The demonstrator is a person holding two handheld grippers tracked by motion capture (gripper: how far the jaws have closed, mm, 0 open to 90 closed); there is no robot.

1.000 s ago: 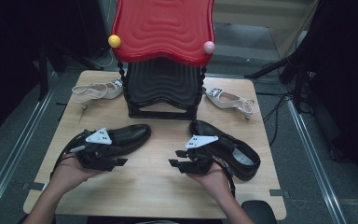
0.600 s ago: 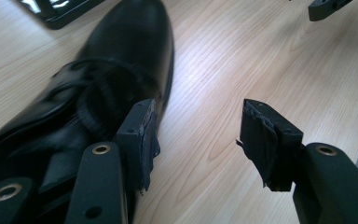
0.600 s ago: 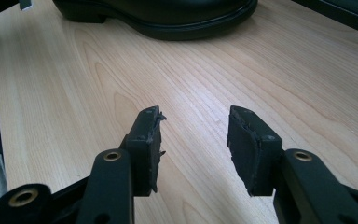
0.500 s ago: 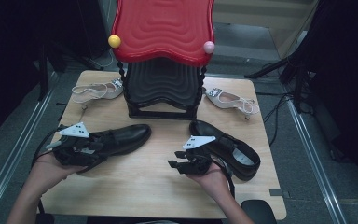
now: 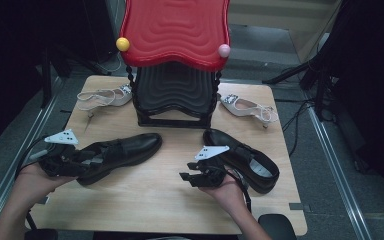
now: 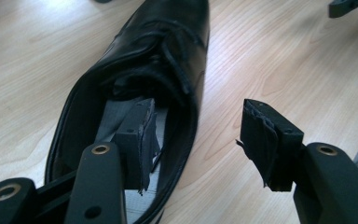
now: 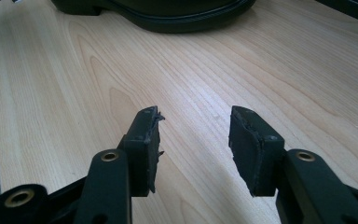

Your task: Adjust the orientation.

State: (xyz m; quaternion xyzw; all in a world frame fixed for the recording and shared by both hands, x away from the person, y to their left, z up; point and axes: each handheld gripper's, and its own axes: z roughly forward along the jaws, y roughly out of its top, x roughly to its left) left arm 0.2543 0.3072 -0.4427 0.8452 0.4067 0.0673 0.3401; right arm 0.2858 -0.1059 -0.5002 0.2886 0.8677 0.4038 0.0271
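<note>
A black lace-up shoe (image 5: 122, 151) lies on the left half of the wooden table (image 5: 155, 205), toe pointing right. My left gripper (image 5: 86, 159) is open at its heel end. In the left gripper view the gripper (image 6: 199, 128) straddles the shoe's (image 6: 168, 42) side wall, one pad inside the opening and the other over bare wood. The matching black shoe (image 5: 245, 159) lies at the right. My right gripper (image 5: 186, 178) sits just left of it, open. Its jaws (image 7: 193, 128) hold nothing and hover over bare wood, with a black shoe's sole edge (image 7: 168, 16) beyond.
A red-topped black stool (image 5: 175, 60) stands at the back middle of the table. A white slingback heel (image 5: 102, 97) lies left of it and another (image 5: 245, 106) right of it. Bare wood lies between the two black shoes.
My left gripper has drawn back to the left along the black shoe, from its middle to the heel end. The right gripper has shifted slightly toward the front edge. Both shoes stay put.
</note>
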